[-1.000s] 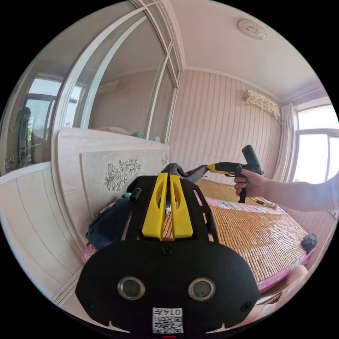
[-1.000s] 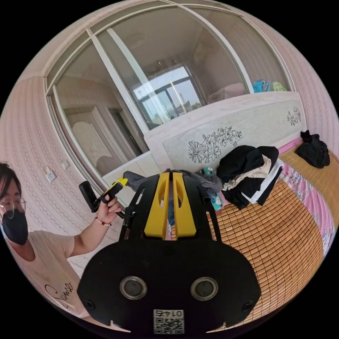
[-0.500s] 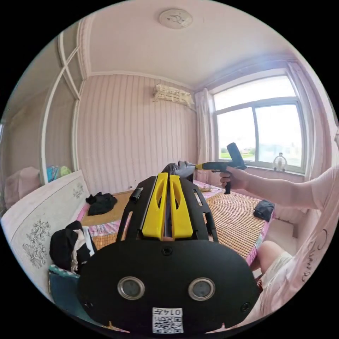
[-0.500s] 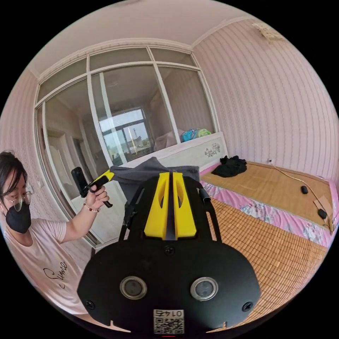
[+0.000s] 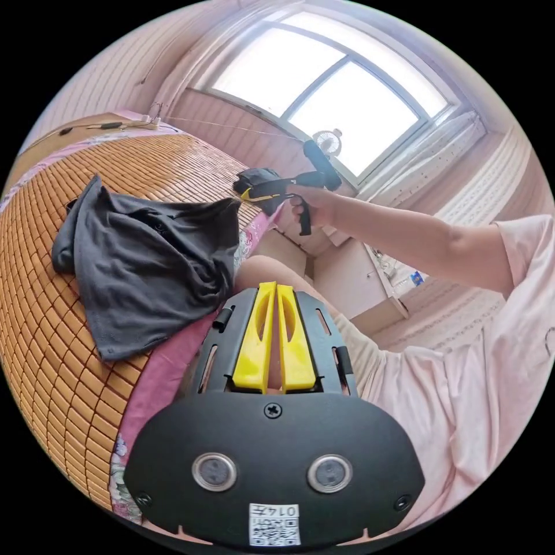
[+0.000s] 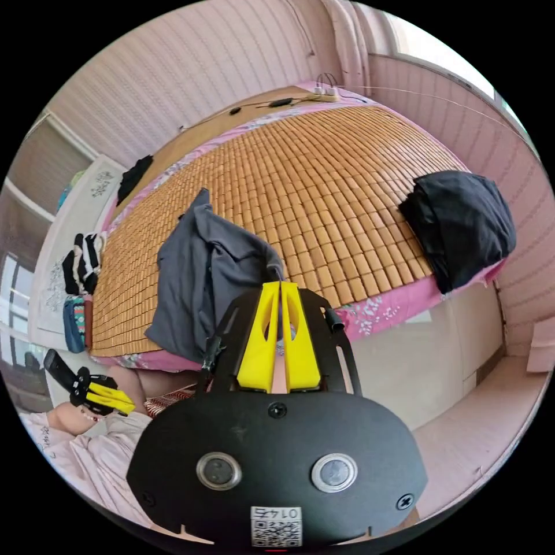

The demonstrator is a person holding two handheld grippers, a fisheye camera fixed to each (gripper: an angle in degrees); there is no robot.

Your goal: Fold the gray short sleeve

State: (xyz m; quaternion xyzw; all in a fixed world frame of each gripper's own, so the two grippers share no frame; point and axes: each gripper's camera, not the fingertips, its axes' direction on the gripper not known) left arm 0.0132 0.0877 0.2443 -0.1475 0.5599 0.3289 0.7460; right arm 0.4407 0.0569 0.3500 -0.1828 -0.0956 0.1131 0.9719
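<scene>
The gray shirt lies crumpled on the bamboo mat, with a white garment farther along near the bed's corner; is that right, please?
Not quite: the garment near the bed's corner is black, not white, as the right gripper view shows. The rest stands: the gray shirt lies crumpled on the bamboo mat.
</scene>
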